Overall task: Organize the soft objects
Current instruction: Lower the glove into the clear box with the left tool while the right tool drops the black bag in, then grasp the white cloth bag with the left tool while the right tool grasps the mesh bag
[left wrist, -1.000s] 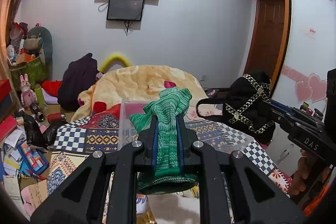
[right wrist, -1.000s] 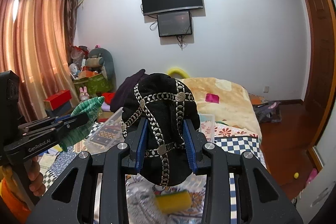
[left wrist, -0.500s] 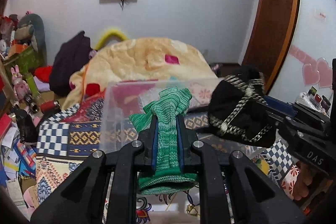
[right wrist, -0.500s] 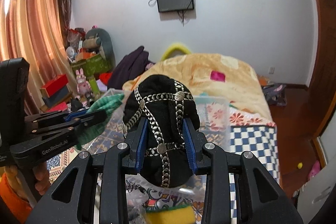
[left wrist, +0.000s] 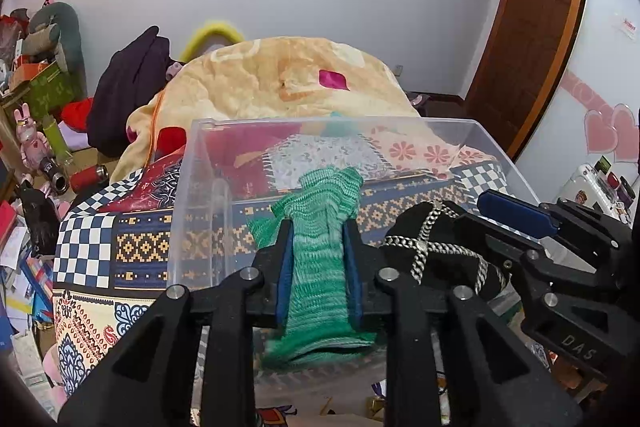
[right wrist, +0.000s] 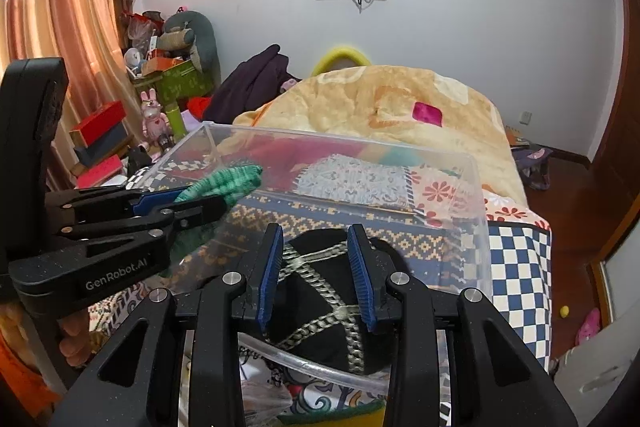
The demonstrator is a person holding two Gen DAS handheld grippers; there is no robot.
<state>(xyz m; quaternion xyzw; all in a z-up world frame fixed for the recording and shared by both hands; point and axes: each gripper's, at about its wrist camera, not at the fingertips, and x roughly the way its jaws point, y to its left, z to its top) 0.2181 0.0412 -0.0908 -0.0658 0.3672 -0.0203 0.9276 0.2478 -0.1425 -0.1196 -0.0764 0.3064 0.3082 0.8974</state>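
My left gripper [left wrist: 319,227] is shut on a green knitted cloth [left wrist: 318,259] and holds it over the near edge of a clear plastic bin [left wrist: 192,195]. My right gripper [right wrist: 316,239] has its jaws spread. A black hat with silver chain trim [right wrist: 320,311] sits low between them inside the bin [right wrist: 476,211]; contact with the pads is unclear. The hat [left wrist: 436,255] and the right gripper [left wrist: 516,215] show at the right of the left wrist view. The left gripper [right wrist: 224,195] with the green cloth [right wrist: 224,183] shows at the left of the right wrist view.
The bin rests on a patterned patchwork bedspread [left wrist: 92,251]. A beige blanket [left wrist: 280,75] is heaped behind it. Dark clothes [left wrist: 124,87], toys and boxes [right wrist: 104,131] crowd the left side. A wooden door [left wrist: 532,27] is on the right. A yellow sponge [right wrist: 408,415] lies below the right gripper.
Both grippers have dropped and moved forward to the bin. The right gripper's jaws have opened wider and the black hat has sunk lower between them. The left still holds the green cloth.
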